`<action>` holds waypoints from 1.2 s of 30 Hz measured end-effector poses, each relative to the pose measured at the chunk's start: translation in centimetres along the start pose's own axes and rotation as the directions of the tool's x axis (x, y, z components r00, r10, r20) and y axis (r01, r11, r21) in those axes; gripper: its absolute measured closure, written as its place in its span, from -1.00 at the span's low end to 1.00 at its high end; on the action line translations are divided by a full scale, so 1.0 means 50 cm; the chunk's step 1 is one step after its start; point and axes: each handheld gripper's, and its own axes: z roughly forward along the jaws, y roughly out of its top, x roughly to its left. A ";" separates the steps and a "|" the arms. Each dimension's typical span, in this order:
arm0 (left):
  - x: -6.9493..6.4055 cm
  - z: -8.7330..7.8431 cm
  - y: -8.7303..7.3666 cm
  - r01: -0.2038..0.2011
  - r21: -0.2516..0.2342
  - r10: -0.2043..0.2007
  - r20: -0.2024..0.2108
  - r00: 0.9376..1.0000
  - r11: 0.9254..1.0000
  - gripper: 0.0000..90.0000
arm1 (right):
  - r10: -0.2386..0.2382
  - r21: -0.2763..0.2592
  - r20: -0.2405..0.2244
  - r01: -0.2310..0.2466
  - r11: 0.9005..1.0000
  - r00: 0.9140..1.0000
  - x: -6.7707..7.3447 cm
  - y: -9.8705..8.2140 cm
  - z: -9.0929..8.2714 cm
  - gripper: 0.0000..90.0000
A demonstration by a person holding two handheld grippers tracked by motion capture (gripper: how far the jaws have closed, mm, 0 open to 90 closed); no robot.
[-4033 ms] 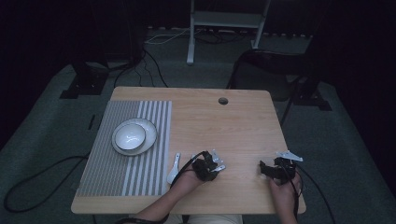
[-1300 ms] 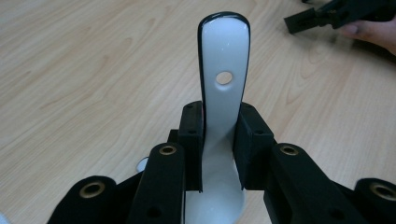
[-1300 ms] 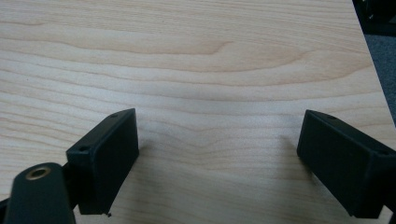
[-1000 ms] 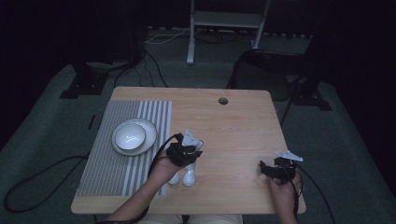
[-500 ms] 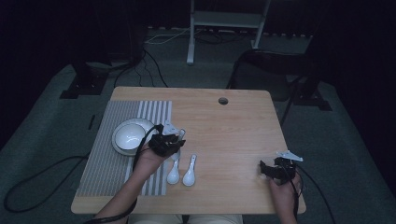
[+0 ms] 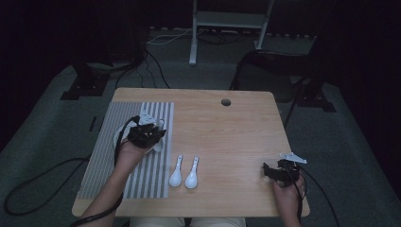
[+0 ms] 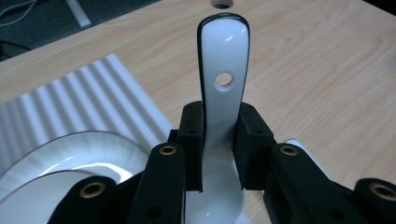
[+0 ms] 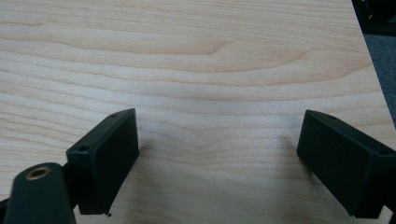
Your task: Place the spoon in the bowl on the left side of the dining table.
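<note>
My left gripper (image 6: 147,133) hovers over the white bowl and plate (image 6: 159,144) on the striped mat (image 6: 106,165). It is shut on a white spoon (image 7: 223,56), pads pinching the lower handle, with the handle's holed end pointing away. My left gripper (image 7: 219,140) has the bowl (image 7: 56,163) below it to the left. Two more white spoons (image 6: 176,176) (image 6: 192,177) lie side by side on the wood, just right of the mat. My right gripper (image 6: 279,171) rests at the table's front right. In its own view my right gripper (image 8: 217,154) is open over bare wood.
The wooden table (image 6: 236,132) has a round cable hole (image 6: 226,101) near its far edge. The mat covers the left third. A cable trails from each gripper, and dark stands and a chair surround the table on the floor.
My left gripper has moved left and away from the two lying spoons to above the bowl, carrying a spoon. The right gripper has stayed put.
</note>
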 end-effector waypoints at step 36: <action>0.184 0.056 -0.105 0.205 0.092 -0.187 -0.179 0.966 0.974 0.66 | 0.004 0.001 0.002 -0.004 1.000 1.000 0.000 0.000 0.000 -0.73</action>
